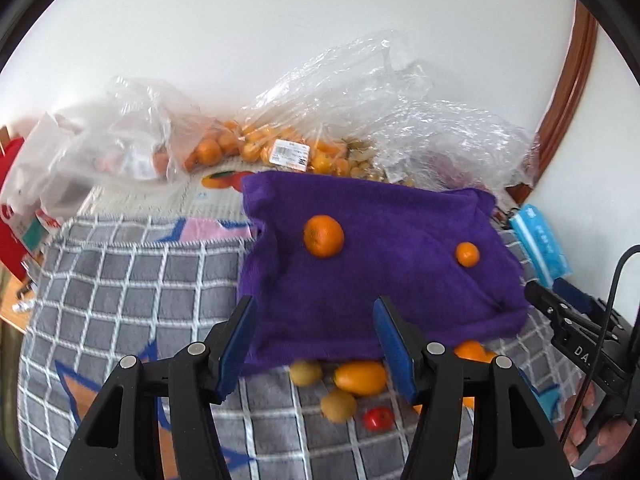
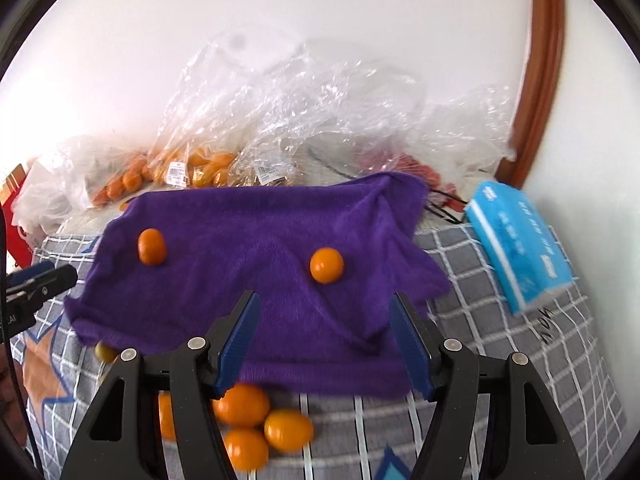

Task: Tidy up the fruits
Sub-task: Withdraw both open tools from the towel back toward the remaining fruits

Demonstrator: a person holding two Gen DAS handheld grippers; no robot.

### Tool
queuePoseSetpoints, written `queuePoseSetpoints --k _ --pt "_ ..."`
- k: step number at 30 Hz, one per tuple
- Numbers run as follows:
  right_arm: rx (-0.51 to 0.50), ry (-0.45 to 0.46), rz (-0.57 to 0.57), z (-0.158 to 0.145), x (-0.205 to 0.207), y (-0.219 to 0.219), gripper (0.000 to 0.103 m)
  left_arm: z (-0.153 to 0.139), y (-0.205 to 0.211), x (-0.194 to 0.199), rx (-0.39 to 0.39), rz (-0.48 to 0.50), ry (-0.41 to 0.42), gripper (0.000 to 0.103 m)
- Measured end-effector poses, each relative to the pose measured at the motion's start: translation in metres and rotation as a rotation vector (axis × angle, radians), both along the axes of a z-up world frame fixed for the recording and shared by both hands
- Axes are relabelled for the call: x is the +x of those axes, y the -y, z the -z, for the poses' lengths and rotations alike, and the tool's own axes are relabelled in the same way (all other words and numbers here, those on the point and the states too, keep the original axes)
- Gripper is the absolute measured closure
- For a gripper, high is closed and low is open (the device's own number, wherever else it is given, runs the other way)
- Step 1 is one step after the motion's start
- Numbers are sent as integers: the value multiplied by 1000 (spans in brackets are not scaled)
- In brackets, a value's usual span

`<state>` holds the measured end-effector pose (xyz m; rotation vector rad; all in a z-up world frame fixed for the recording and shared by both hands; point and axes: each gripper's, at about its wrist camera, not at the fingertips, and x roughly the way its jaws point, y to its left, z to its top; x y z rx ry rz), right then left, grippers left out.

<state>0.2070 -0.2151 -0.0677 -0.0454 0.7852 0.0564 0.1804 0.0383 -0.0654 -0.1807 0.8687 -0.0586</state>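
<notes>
A purple towel [image 1: 380,264] lies rumpled over the checked blanket [image 1: 120,300]. On it rest a large orange [image 1: 324,236] and a small orange [image 1: 467,254]. My left gripper [image 1: 316,300] hovers open above the towel's near edge, nothing between its pads. In the right wrist view the same towel [image 2: 260,280] carries the two oranges [image 2: 152,246] [image 2: 327,265], and my right gripper [image 2: 325,294] hangs open and empty over it. Loose fruit peeks out at the towel's front edge: a kumquat [image 1: 360,377], two yellowish fruits [image 1: 306,372], a red tomato [image 1: 378,418], and three orange fruits [image 2: 242,404].
Clear plastic bags [image 1: 320,128] holding oranges and other fruit are piled against the white wall. A blue tissue pack [image 2: 520,240] lies right of the towel. A brown curved frame [image 2: 540,80] stands at the far right. A red and white bag [image 1: 24,208] sits at the left.
</notes>
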Motion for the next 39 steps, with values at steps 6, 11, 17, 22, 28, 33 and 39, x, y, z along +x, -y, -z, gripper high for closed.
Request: queuePoseSetpoints --k 6,11,17,22,28,33,39 --pt "57 -18 -5 0 -37 11 37 4 -4 -43 39 -51 57 46" --pt "33 -7 -19 7 -66 11 37 14 -8 -65 67 -44 45 46" --pt "74 -37 -20 24 -81 10 37 29 -19 -83 64 -37 3 46" --pt "62 -60 -27 38 -85 2 37 42 -29 -90 65 -51 -10 46" --pt "28 -35 -31 41 -96 0 40 58 -35 -87 36 -58 -61 45" --pt "66 -45 -58 50 -90 -3 53 65 -39 -90 27 -66 -65 45" --pt "75 -78 -89 67 -80 -18 58 75 -43 -90 28 -64 -87 45"
